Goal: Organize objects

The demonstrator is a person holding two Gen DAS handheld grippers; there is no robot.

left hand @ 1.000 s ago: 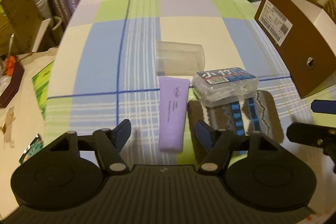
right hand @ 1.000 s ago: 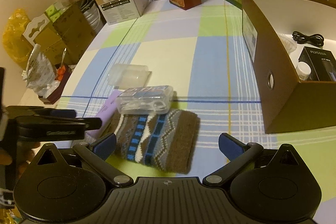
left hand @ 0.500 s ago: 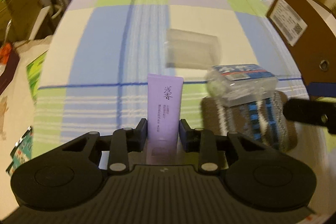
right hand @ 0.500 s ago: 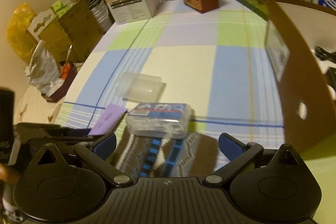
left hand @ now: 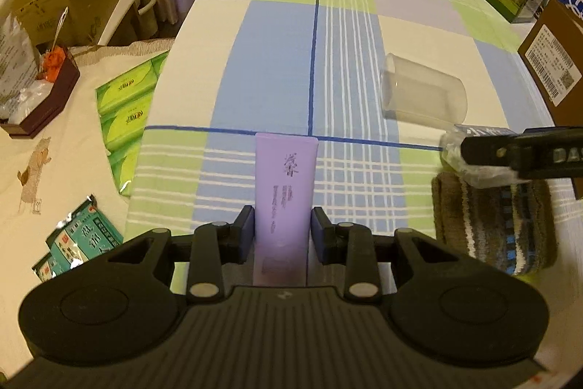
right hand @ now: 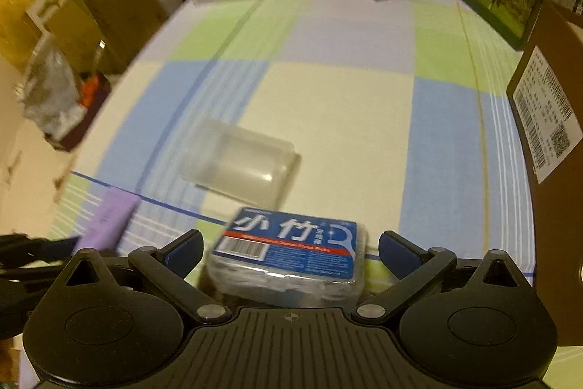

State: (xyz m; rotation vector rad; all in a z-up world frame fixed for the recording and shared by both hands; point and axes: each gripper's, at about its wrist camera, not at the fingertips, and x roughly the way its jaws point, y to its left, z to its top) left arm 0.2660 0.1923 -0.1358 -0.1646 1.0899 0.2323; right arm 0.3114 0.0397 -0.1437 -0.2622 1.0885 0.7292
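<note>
Jaws first: the left gripper (left hand: pixel 281 230) is closed on the lower part of a purple tube (left hand: pixel 285 183), its pads pressed against both sides, while the right gripper (right hand: pixel 291 248) stands wide open, its fingers either side of a floss pick box (right hand: pixel 291 256) without touching it. Everything sits on a table with a checked cloth (left hand: pixel 269 68) (blue, green and cream squares). A brown cardboard box (right hand: pixel 546 119) with a barcode label stands at the right edge. A striped knitted pouch (left hand: pixel 492 225) lies right of the tube, under the floss pick box. A clear plastic cup (left hand: pixel 422 95) lies on its side just beyond the box.
</note>
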